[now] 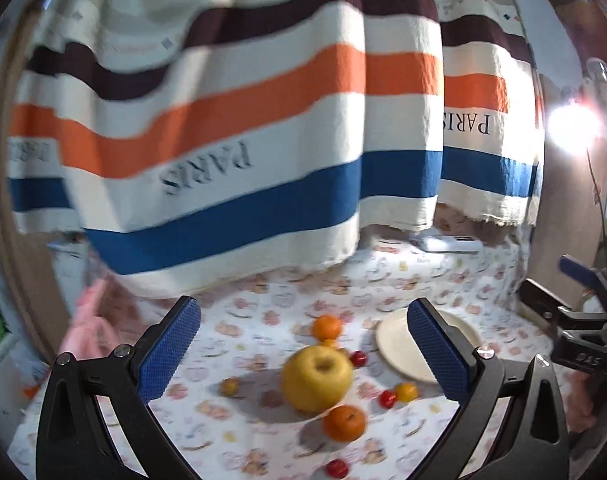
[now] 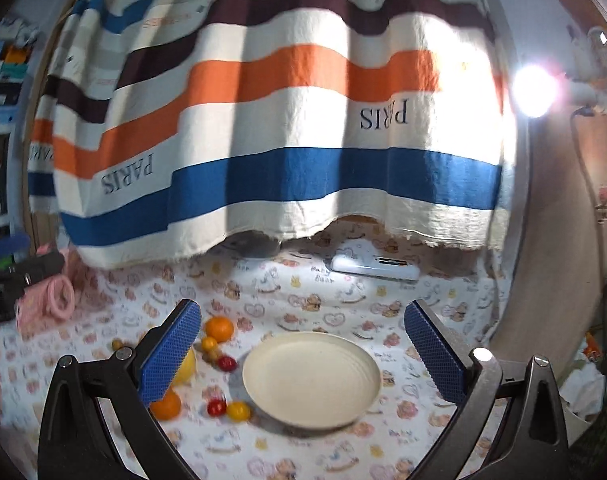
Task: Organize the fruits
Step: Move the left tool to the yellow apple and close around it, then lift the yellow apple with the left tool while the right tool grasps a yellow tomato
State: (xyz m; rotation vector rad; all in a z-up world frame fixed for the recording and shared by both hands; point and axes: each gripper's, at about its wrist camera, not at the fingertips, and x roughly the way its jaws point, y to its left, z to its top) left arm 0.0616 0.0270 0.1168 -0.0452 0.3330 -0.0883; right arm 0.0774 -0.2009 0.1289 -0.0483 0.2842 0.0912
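A large yellow apple [image 1: 317,378] lies on the patterned cloth, centred between the fingers of my open left gripper [image 1: 307,356], which hovers above it. Two oranges [image 1: 344,423] [image 1: 327,327] and several small red and yellow tomatoes [image 1: 406,392] lie around it. A cream plate [image 2: 311,378] sits empty to the right, centred under my open right gripper [image 2: 303,354]. In the right wrist view the apple [image 2: 185,368] is mostly hidden behind the left finger, with oranges [image 2: 219,328] [image 2: 166,406] and tomatoes [image 2: 238,411] beside it.
A striped curtain [image 1: 243,120] printed PARIS hangs behind the table. A white box [image 2: 373,268] lies at the back. Pink cloth [image 2: 57,300] lies at the left. A bright lamp [image 2: 533,90] glares at the right. The other gripper's body [image 1: 583,340] shows at the right edge.
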